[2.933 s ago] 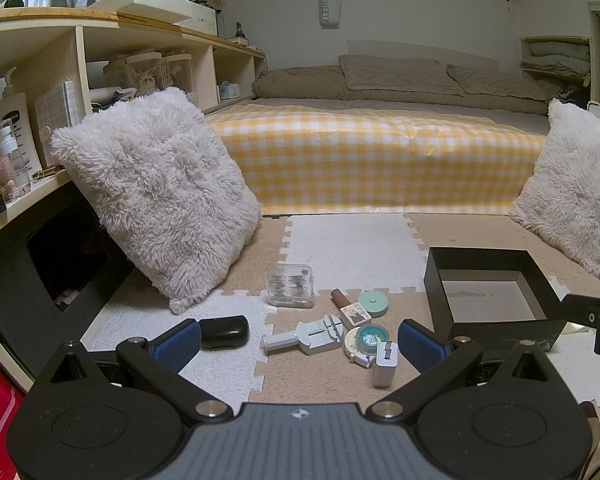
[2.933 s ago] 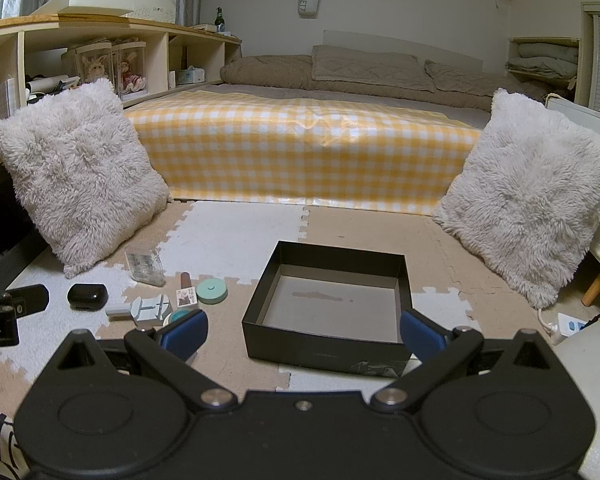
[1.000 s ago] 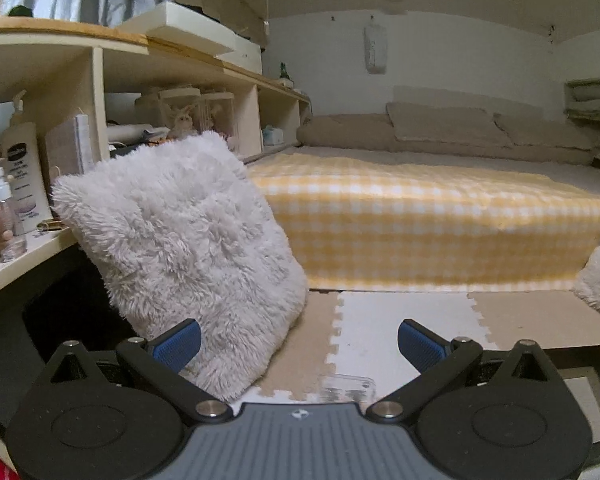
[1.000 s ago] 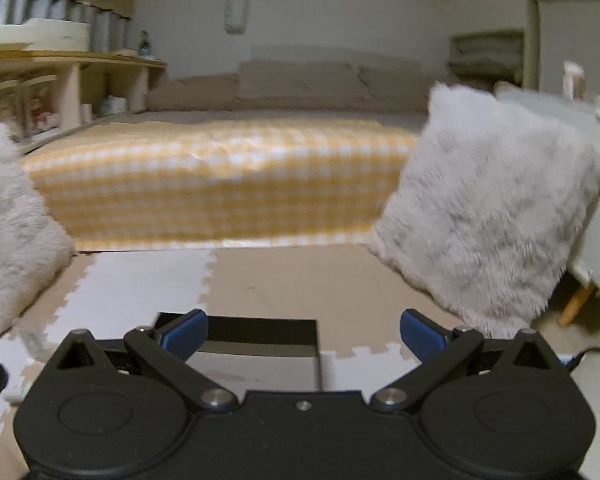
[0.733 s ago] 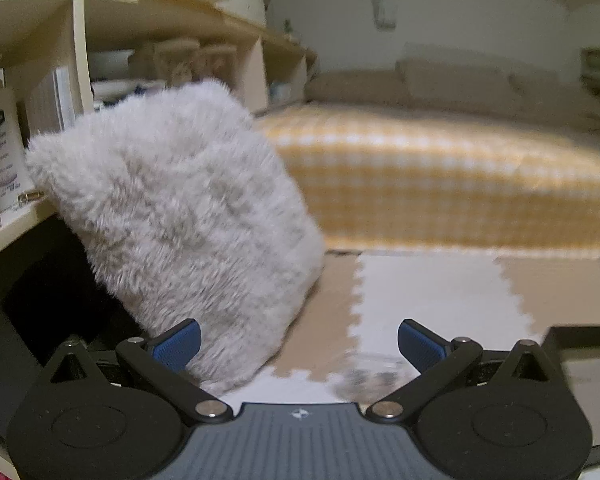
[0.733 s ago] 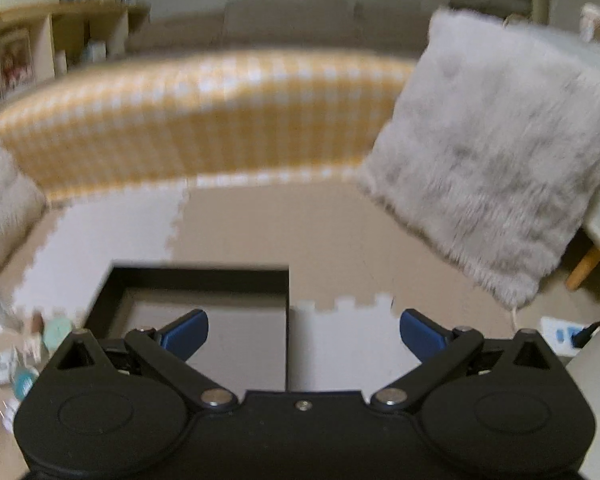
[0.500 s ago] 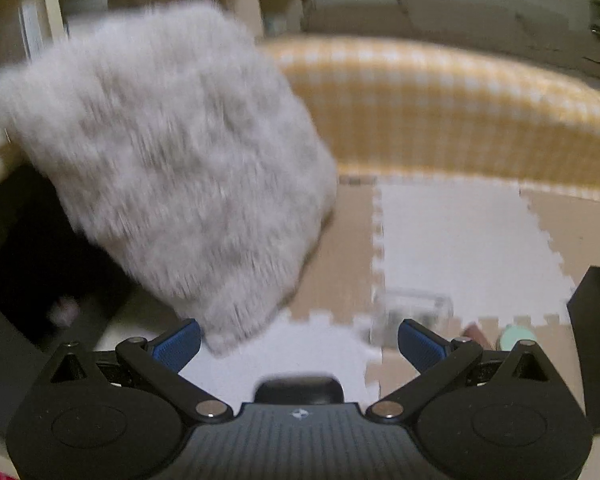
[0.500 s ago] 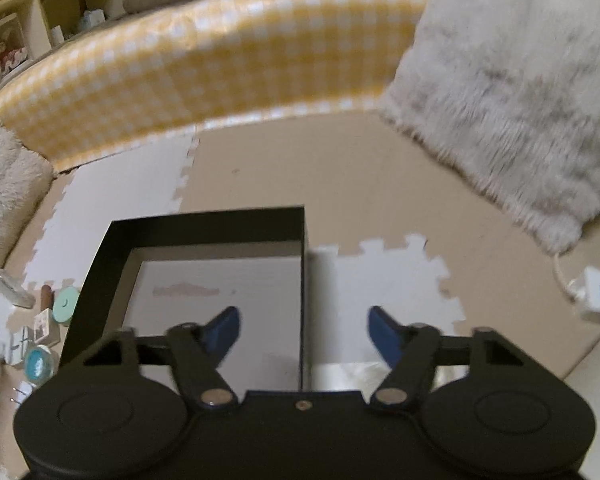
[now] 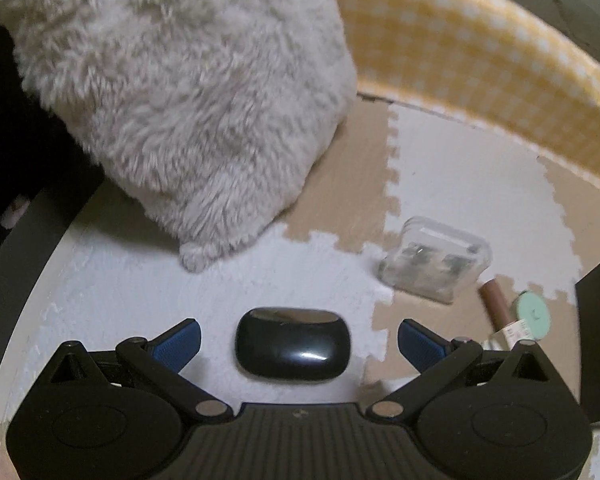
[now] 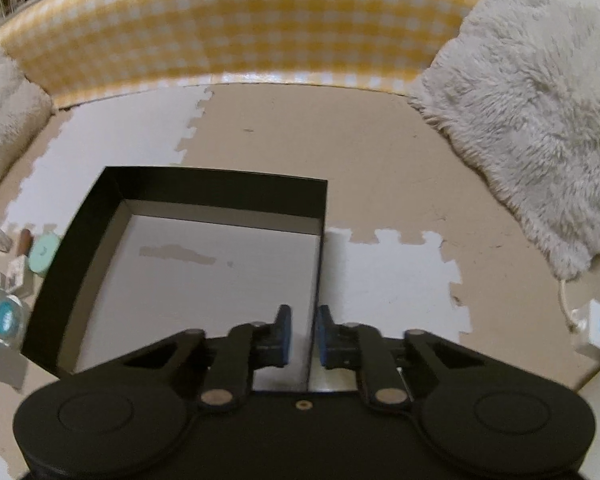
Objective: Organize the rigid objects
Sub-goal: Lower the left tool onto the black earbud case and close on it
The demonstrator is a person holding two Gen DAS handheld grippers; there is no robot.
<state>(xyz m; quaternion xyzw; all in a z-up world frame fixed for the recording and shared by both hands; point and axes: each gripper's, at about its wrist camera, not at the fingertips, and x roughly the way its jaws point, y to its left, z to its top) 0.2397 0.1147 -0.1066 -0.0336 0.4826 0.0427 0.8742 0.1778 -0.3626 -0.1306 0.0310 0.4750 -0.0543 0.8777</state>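
Note:
In the left wrist view my left gripper (image 9: 298,338) is open, its blue pads on either side of a glossy black oval case (image 9: 292,350) lying on the white floor mat. A clear plastic box (image 9: 434,266), a brown tube (image 9: 496,304) and a mint round lid (image 9: 534,314) lie to the right. In the right wrist view my right gripper (image 10: 303,338) is nearly closed around the right wall of the open black box (image 10: 318,256), one pad inside and one outside. Small items (image 10: 6,312) lie left of the box.
A fluffy white cushion (image 9: 188,92) leans at the left, another (image 10: 540,120) at the right. A yellow checked bed edge (image 10: 240,36) runs along the back. A white power strip (image 10: 596,328) lies at the far right. A dark shelf opening (image 9: 4,168) is at the left.
Both grippers have tilted down toward the floor. The left one has come down around the black case. The right one has narrowed from wide open onto the box's right wall.

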